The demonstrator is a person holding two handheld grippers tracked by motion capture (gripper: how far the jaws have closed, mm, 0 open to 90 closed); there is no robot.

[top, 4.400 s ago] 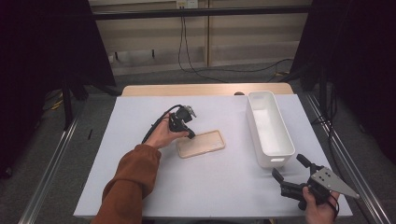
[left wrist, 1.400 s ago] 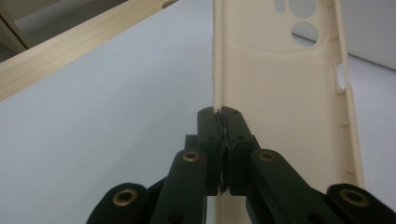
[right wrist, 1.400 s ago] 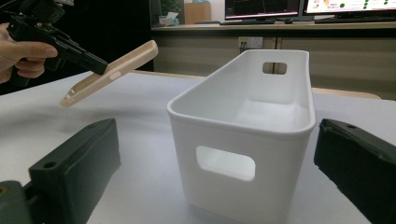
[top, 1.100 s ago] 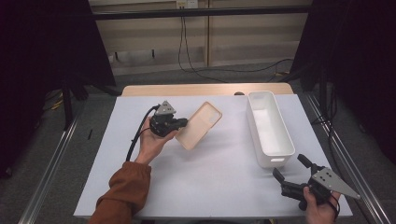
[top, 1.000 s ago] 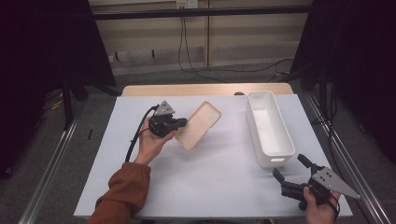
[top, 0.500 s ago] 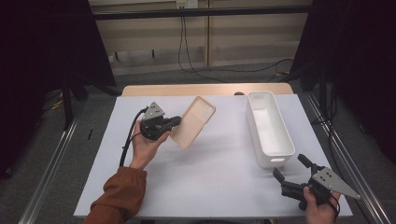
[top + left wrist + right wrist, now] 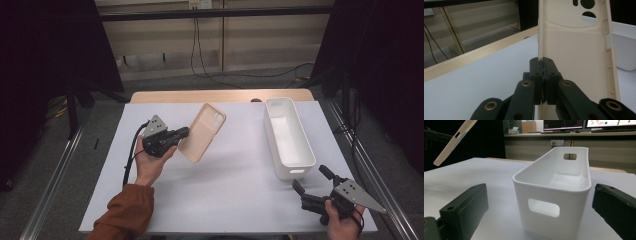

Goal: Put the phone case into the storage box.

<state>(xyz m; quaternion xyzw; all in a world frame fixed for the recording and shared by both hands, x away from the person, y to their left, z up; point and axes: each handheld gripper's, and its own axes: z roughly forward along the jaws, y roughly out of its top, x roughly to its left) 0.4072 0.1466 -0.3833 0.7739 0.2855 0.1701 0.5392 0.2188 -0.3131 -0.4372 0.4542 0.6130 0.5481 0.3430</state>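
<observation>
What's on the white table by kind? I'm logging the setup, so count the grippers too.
Beige soft phone case, held off the table: 1
White plastic oblong bin: 1
Black two-jaw grippers, left gripper and right gripper: 2
Total: 4

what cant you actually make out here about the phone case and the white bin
- Outer back of the phone case: in the high view and the left gripper view it faces away.
- Case's lower end: cut off in the left gripper view by the left gripper pinching its edge.
- Floor of the white bin: hidden behind its near wall in the right gripper view; washed out white from above.
</observation>
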